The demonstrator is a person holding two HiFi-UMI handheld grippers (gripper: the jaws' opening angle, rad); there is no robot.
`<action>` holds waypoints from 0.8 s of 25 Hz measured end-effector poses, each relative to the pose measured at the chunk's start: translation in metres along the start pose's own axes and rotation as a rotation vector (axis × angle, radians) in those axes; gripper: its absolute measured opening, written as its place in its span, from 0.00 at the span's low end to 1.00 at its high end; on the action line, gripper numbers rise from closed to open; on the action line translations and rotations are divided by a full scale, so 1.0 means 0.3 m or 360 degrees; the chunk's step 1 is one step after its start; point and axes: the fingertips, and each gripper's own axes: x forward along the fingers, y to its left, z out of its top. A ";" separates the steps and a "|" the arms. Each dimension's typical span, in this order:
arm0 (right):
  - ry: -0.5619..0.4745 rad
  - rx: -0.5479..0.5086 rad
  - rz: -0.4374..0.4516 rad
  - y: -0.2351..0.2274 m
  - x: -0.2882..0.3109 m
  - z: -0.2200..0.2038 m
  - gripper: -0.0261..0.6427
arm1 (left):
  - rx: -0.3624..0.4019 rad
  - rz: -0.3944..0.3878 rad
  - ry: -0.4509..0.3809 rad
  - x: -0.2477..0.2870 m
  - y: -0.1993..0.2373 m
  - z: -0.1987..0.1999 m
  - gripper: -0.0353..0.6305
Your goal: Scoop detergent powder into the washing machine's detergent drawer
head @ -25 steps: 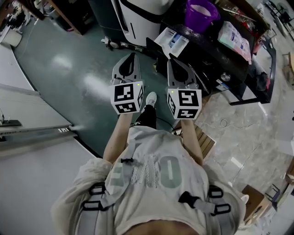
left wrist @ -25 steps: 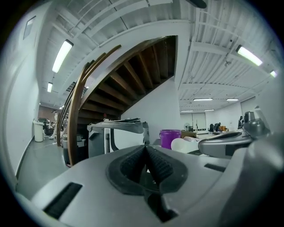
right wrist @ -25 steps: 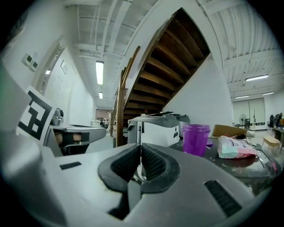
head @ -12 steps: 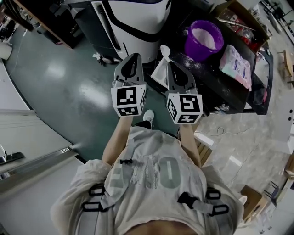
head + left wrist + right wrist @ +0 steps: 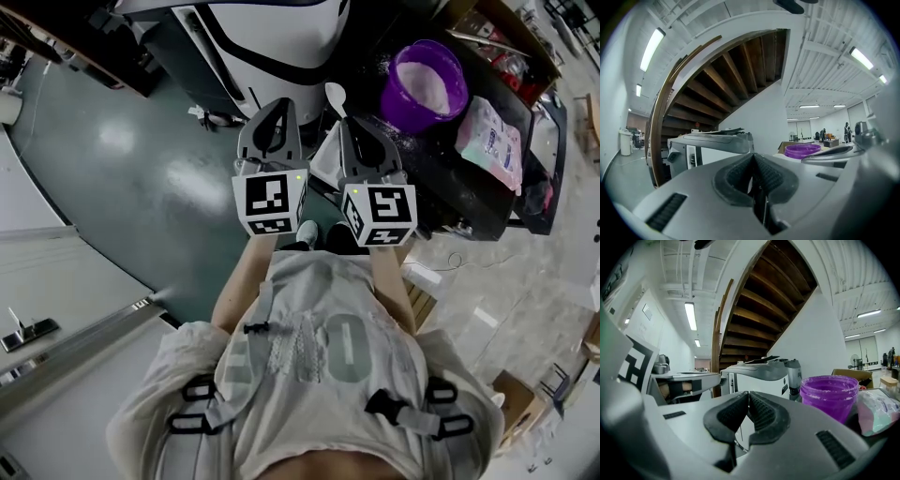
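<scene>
A purple tub [image 5: 429, 80] of white detergent powder stands on a black table [image 5: 450, 183], just right of a white washing machine [image 5: 272, 37]. A white spoon [image 5: 335, 94] lies on the table between them, just beyond my right gripper [image 5: 351, 126]. Both grippers are held side by side in the air, short of the table. My left gripper [image 5: 278, 107] points at the washing machine [image 5: 710, 145]; its jaws [image 5: 753, 158] are shut and empty. The right gripper [image 5: 748, 394] is shut and empty too, with the tub [image 5: 828, 394] ahead to its right.
A pale detergent bag [image 5: 490, 131] lies on the table to the right of the tub. A white sheet [image 5: 323, 155] lies under the spoon. Green floor [image 5: 141, 159] spreads to the left, and a cardboard box [image 5: 469, 14] sits behind the tub.
The person has stepped towards the table: the tub and washing machine now lie closer and lower in the head view, and the spoon has come into sight. Both grippers stay shut.
</scene>
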 end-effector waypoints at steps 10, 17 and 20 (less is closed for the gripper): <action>-0.0008 -0.0026 0.0149 -0.078 0.023 0.034 0.06 | -0.0034 0.0164 0.0002 0.055 -0.028 0.029 0.08; -0.0038 -0.0064 0.0269 -0.110 -0.014 0.096 0.06 | -0.0006 0.0215 0.0008 0.066 -0.064 0.053 0.08; -0.0102 -0.0135 0.0233 -0.164 -0.037 0.184 0.06 | 0.0022 0.0241 -0.0011 0.067 -0.060 0.082 0.08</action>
